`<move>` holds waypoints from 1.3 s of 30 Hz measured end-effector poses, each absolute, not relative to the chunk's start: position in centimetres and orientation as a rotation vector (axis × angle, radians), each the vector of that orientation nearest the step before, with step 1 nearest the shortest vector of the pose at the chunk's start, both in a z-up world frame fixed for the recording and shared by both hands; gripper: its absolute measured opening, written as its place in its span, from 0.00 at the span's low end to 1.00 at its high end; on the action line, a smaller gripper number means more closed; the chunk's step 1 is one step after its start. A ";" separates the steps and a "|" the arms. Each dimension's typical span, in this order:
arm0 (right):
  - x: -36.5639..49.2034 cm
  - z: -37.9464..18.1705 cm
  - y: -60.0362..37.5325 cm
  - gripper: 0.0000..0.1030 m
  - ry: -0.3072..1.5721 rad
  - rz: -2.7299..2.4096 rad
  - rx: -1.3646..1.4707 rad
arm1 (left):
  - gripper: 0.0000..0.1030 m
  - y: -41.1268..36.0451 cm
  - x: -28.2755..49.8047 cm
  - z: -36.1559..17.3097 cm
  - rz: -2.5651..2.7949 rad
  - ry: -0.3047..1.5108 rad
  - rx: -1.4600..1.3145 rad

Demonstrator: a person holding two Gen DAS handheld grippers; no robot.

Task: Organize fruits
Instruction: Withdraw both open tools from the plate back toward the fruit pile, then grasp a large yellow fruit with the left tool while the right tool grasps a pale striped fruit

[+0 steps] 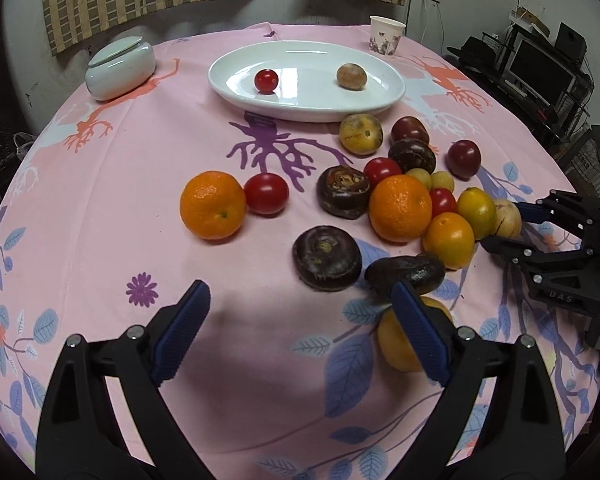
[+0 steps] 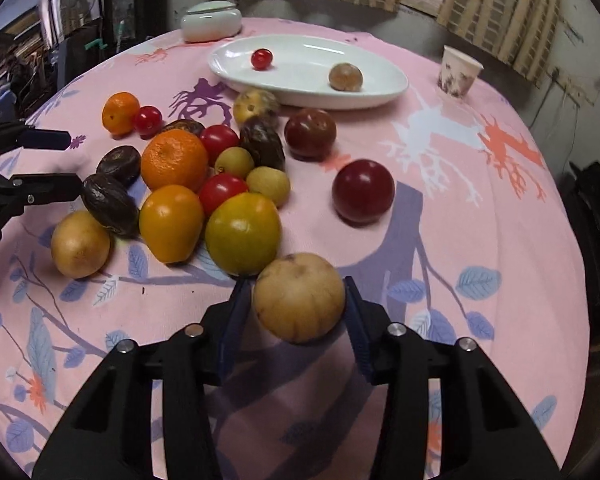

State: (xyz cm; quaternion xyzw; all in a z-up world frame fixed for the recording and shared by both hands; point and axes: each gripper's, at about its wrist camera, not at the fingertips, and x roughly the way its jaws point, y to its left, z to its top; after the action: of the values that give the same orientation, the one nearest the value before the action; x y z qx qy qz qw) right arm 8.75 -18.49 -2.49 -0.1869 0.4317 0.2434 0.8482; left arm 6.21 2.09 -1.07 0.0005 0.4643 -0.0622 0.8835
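A white oval plate [image 1: 228, 88] [image 2: 380, 98] at the back holds a cherry tomato [image 1: 266, 80] and a brownish round fruit [image 1: 351, 76]. Loose fruit lies in front of it on the pink cloth: oranges [image 1: 213, 205], tomatoes, dark purple fruits [image 1: 326, 258], plums, yellow fruits. My right gripper [image 2: 296, 296] [image 1: 508, 227] is shut on a tan ribbed fruit [image 2: 299, 297] at the near right of the pile. My left gripper [image 1: 300, 287] [image 2: 66, 162] stands open over bare cloth; its right finger [image 1: 416, 320] is beside a dark oblong fruit [image 1: 405, 273] and partly hides a yellow fruit [image 1: 396, 344].
A pale lidded ceramic jar [image 1: 120, 68] sits at the back left and a paper cup [image 1: 385, 35] at the back right. The round table's edge curves close on both sides. Shelves and electronics stand beyond the right edge.
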 end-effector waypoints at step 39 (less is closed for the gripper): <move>6.0 1.1 -19.8 0.41 0.800 0.649 -0.283 | 0.45 -3.7 2.2 -1.4 -0.173 0.991 0.021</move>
State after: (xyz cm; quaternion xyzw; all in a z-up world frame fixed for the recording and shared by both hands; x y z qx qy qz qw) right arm 6.04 -19.75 1.11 -0.1351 0.3813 0.3092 0.8607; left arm 2.22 -3.69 -1.41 0.0101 0.4747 -0.0827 0.8762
